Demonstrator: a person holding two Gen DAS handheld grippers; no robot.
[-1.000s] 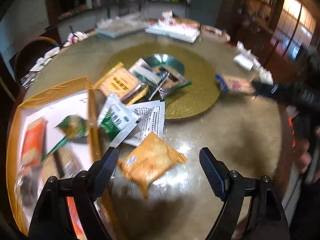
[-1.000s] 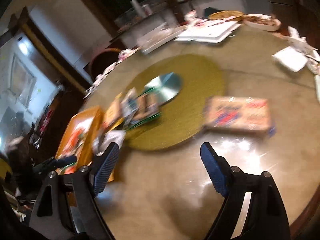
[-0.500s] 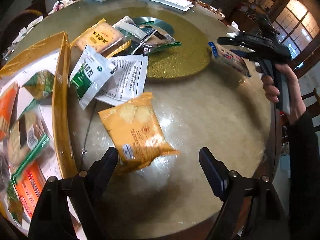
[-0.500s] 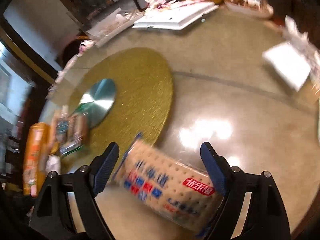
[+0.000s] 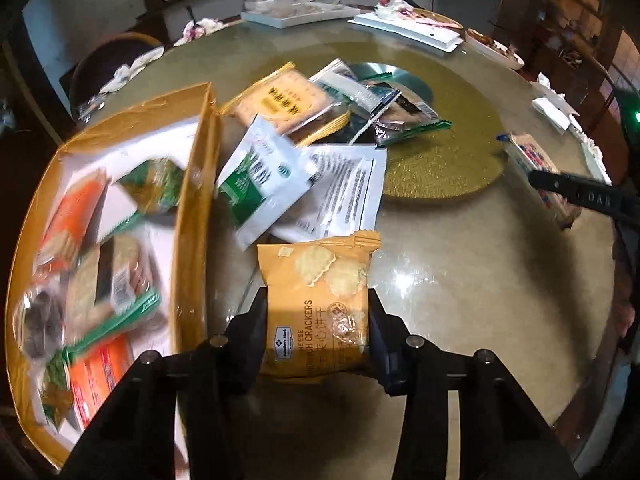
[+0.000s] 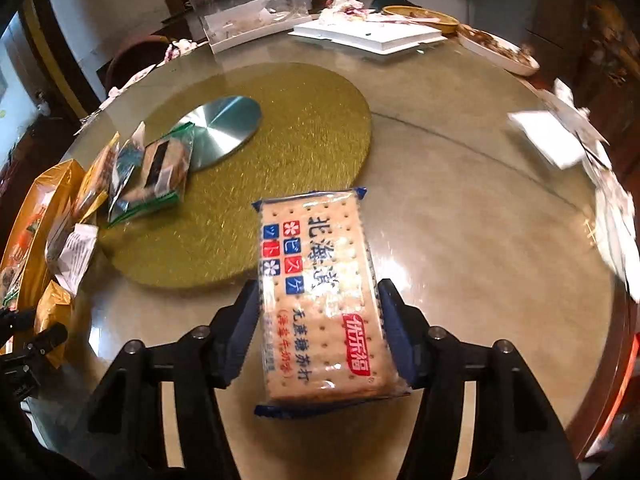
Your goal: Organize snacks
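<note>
An orange pack of cheese crackers [image 5: 316, 304] is clamped between the fingers of the left gripper [image 5: 318, 332], nearest in the left wrist view. A long clear pack of soda crackers [image 6: 324, 300] is pinched by its sides in the right gripper [image 6: 318, 332], over the table beside the near rim of the gold mat [image 6: 280, 152].

Just left of the orange pack, the yellow-walled tray [image 5: 192, 216] is seen, filled with orange, green and clear snack packs. Beyond the orange pack, a white and green sachet [image 5: 260, 180] is leaned on the tray wall, overlapping a white printed sachet [image 5: 340, 192]. Farther on, a yellow cracker pack [image 5: 286, 102] and dark foil packets [image 5: 392, 114] are heaped across the mat's left edge, partly covering a round metal disc [image 6: 222, 128].

Everything is carried by a round, glossy beige table [image 5: 460, 280]. White trays [image 6: 372, 34], a dish of food [image 6: 500, 52] and crumpled tissues [image 6: 560, 140] are ranged along its far and right rim. A dim room with a counter is seen behind.
</note>
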